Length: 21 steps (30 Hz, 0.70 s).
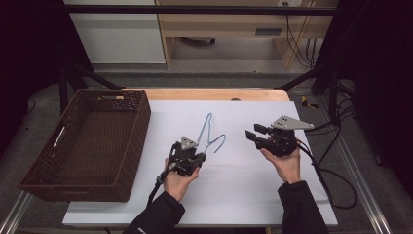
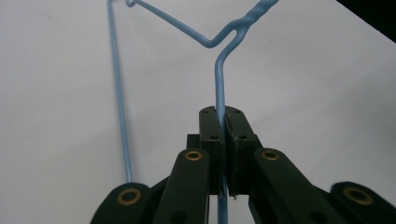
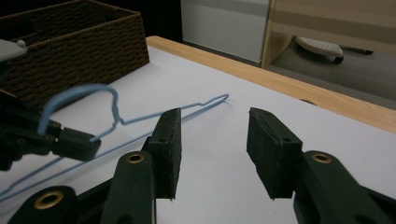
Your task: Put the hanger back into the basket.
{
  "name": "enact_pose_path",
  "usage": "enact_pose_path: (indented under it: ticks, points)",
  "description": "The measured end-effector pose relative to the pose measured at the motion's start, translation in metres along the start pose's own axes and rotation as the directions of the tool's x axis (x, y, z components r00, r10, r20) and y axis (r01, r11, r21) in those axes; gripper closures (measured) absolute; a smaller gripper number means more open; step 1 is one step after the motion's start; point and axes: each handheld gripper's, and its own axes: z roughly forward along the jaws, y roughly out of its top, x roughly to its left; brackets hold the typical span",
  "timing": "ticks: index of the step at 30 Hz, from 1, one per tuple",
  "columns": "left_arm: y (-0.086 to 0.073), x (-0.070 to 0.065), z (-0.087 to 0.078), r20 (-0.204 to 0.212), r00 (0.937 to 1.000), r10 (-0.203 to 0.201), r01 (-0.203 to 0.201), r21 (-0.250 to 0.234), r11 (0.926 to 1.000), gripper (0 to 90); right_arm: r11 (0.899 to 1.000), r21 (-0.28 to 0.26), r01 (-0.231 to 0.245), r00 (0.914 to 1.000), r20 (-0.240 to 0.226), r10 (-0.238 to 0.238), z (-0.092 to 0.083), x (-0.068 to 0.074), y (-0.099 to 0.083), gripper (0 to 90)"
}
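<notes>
White table cover (image 1: 243, 190): my left gripper (image 1: 196, 160) is clamping the thin blue wire hanger (image 1: 210, 130). Right gripper (image 1: 256, 134) is hovering, jaws apart. Next, probably carrying it to the brown wicker basket (image 1: 131, 146).

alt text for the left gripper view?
Left gripper is shut on a light blue wire hanger, clamping one wire just below the twisted neck. The rest of the hanger fans out over a white table cover.

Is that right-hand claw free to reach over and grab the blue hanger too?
Probably yes. The right gripper is open and holds nothing, and bare white table lies between it and the blue hanger, which the left gripper already pinches.
</notes>
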Motion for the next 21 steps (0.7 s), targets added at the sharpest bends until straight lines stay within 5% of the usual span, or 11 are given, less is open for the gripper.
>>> enact_pose_path:
  ticks: [10,21]
  points:
    - [0.021,0.007,-0.048,0.002,0.9938,0.111,-0.110,-0.088,0.9900,87.3,1.000,0.022,0.005,1.0000,0.006,-0.005,-0.021,-0.003,-0.021,51.3]
    - [0.039,0.007,-0.096,0.070,0.9650,0.253,-0.244,-0.112,0.9632,87.3,0.999,0.046,-0.022,0.9997,0.009,0.022,-0.040,-0.006,-0.047,41.3]
